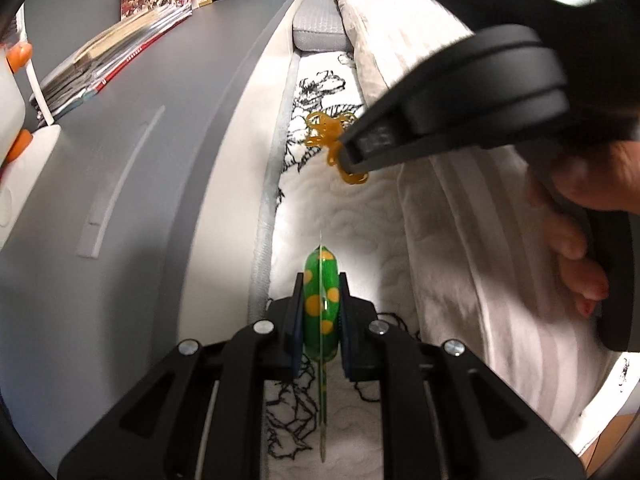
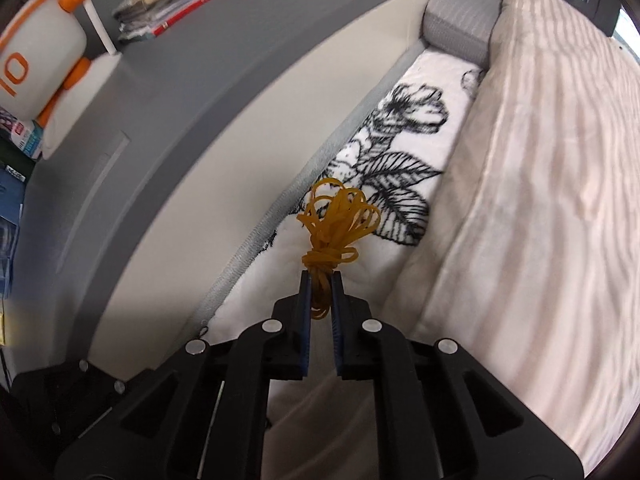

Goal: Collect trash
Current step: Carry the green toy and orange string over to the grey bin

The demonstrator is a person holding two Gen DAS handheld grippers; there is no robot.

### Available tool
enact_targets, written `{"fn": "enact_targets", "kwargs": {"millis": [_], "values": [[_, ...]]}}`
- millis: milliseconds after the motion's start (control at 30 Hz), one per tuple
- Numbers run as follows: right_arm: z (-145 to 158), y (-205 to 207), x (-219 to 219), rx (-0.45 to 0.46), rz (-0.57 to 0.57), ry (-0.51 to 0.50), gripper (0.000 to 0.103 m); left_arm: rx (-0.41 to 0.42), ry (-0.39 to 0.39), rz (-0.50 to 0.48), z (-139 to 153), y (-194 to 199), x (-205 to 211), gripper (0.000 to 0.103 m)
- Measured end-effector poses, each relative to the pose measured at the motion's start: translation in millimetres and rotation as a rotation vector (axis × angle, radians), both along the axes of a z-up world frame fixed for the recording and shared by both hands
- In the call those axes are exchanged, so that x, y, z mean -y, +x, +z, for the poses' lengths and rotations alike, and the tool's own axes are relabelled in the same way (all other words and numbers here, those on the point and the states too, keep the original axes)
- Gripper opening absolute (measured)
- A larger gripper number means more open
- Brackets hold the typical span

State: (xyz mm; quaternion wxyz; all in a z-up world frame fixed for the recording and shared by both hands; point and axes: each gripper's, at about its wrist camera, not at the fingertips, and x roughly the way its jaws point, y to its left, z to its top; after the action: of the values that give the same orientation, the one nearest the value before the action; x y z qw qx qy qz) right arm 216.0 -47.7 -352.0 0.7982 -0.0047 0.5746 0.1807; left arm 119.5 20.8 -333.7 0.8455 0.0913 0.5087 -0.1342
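My left gripper (image 1: 321, 278) is shut on a flat green wrapper with yellow dots (image 1: 321, 300), held edge-on above the white flower-print bed cover (image 1: 348, 200). A bundle of yellow rubber bands (image 2: 336, 220) sticks up from between the blue pads of my right gripper (image 2: 321, 276), which is shut on its lower end. From the left wrist the right gripper (image 1: 352, 160) reaches in from the upper right, the rubber bands (image 1: 326, 132) at its tip, a person's hand (image 1: 576, 216) on its handle.
A grey and cream bed frame (image 1: 224, 160) runs along the left of the bed cover (image 2: 420, 128). A striped beige blanket (image 2: 540, 200) lies to the right and a grey cushion (image 2: 460, 24) at the far end. Books (image 1: 120, 48) and a white-orange device (image 2: 36, 68) sit on the grey ledge.
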Motion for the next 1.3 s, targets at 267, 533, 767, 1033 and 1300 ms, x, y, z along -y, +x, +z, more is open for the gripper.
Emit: {"fn": "enact_targets", "kwargs": {"millis": [267, 533, 767, 1033, 1300], "values": [[45.2, -21.6, 18.8, 0.052, -0.007, -0.001, 0.008, 0.027, 0.005, -0.003, 26.2, -6.4, -7.9, 0.014], [107.2, -66.8, 37.3, 0.126, 0.009, 0.034, 0.008, 0.071, 0.011, 0.029, 70.4, -21.2, -5.4, 0.014], [155.7, -112.6, 62.8, 0.179, 0.077, 0.068, 0.008, 0.095, 0.015, 0.101, 109.9, -56.2, 11.1, 0.015], [205.2, -176.6, 100.4, 0.241, 0.244, 0.104, 0.008, 0.110, -0.001, 0.263, 146.0, -120.1, 40.1, 0.015], [228.9, -240.3, 112.5, 0.276, 0.479, 0.129, 0.008, 0.140, -0.006, 0.481, 173.2, -192.3, 53.4, 0.015]]}}
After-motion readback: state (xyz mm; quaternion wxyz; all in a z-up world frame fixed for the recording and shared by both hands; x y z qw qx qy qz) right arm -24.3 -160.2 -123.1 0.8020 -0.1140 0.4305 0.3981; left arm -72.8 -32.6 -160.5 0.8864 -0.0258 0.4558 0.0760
